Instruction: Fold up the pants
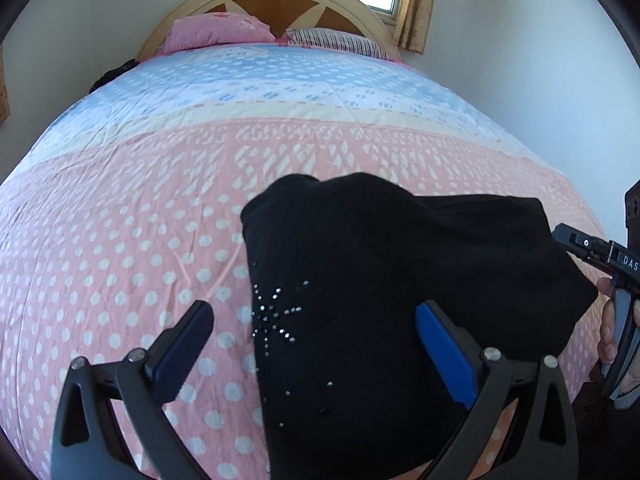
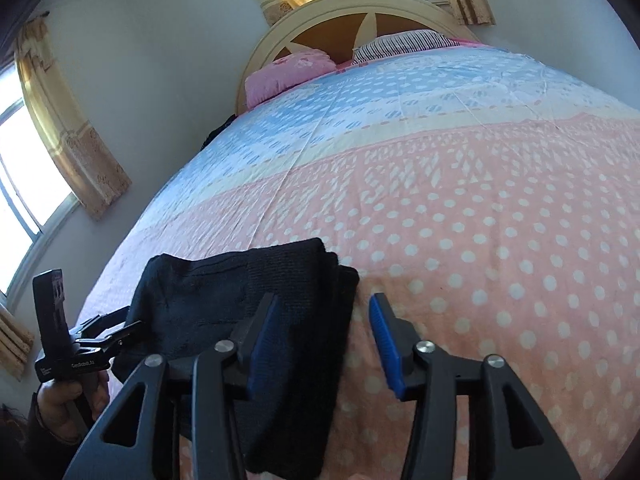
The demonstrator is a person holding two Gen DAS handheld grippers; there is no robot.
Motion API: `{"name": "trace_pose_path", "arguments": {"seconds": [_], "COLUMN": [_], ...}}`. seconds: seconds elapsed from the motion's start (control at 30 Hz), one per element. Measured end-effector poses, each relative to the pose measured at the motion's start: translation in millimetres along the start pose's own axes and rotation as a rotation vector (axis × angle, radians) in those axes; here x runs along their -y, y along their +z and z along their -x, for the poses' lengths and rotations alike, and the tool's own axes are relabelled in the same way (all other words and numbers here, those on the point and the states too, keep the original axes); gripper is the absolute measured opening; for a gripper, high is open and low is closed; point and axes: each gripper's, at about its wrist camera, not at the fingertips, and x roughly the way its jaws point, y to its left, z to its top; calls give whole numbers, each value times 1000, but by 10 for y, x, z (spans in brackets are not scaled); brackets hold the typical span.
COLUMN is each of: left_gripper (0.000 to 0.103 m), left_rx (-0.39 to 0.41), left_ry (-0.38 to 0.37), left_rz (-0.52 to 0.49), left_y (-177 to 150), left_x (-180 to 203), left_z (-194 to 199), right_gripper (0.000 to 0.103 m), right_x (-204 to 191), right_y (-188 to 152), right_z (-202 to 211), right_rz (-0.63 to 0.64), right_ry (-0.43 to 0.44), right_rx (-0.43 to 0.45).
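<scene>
Both the left gripper [image 1: 314,344] and right gripper [image 2: 322,336] stand spread and empty over the folded black knit pants [image 1: 400,280], so the folding looks finished and only smoothing remains.

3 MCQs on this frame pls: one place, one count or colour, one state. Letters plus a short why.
1. Where do the pants lie?
A. on the pink dotted part of the bedspread
B. on the pillows
C. on the floor

2. How many pillows are at the headboard?
A. one
B. two
C. four

3. How is the left gripper?
A. shut on the pants
C. out of view
B. open

Key:
1 A, black fabric rests on the pink dotted cloth.
2 B, a pink pillow and a striped pillow.
3 B, its fingers stand wide apart, pressing nothing.
</scene>
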Motion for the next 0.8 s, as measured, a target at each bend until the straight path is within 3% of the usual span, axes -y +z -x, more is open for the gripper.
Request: {"name": "trace_pose_path", "arguments": {"seconds": [0.3, 0.53, 0.7, 0.8], "left_gripper": [103, 102, 102, 92], "left_rx": [-55, -75, -80, -73], "left_ry": [-129, -140, -92, -94], "left_rz": [101, 64, 4, -12], "left_y": [62, 108, 130, 139], "left_x": [-248, -215, -116, -80], "left_z": [-213, -264, -333, -330], "right_gripper": [58, 58, 58, 56], "right_x": [51, -43, 6, 15], "right_y": [-88, -123, -132, -141], "right_z": [-149, -230, -316, -321], "right_rz": [-59, -60, -119, -125], "right_ry": [65, 86, 98, 103], "right_rx": [-72, -123, -136, -134]}}
